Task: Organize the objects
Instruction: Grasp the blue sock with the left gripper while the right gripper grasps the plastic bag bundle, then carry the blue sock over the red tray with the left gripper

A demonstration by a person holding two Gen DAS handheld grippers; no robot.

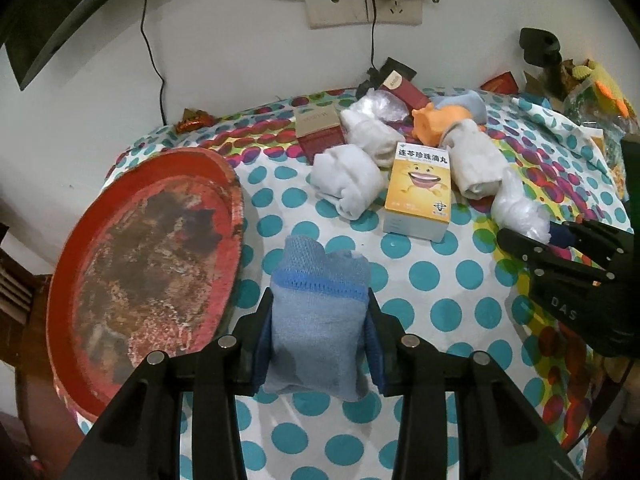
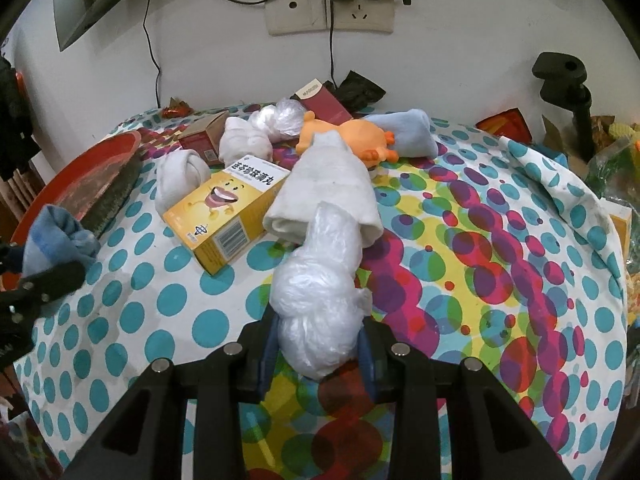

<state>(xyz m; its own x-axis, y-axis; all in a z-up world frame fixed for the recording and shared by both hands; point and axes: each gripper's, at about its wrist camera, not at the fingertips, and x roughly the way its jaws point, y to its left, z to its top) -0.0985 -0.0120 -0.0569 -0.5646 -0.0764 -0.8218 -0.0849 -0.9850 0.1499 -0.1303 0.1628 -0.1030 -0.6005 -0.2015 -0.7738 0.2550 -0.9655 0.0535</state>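
Between the left gripper (image 1: pixel 318 344) pads sits a rolled blue sock (image 1: pixel 318 320), squeezed from both sides and standing upright over the polka-dot tablecloth (image 1: pixel 420 276). Over on the right gripper (image 2: pixel 320 348), the fingers are clamped on a crumpled clear plastic bag (image 2: pixel 320 304), with the bag's far end tucked against a rolled white sock (image 2: pixel 328 188).

Just left of the blue sock is a big worn red tray (image 1: pixel 140 260), paint flaking all over, lying near the left edge of the table.

Farther out it's a proper pile. A yellow medicine box (image 1: pixel 420 188) with a grinning cartoon face sits in the middle, with another white sock roll (image 1: pixel 348 184) touching its left side. Behind those there's a dark red box (image 1: pixel 320 132) with a tan lid, one more white sock bundle (image 1: pixel 372 132), an orange rubber toy (image 1: pixel 436 120) and a light blue sock (image 2: pixel 404 132) at the far side.

On the wall at the back, a wall socket (image 1: pixel 360 8) has a black charger plugged in, cables trailing down.
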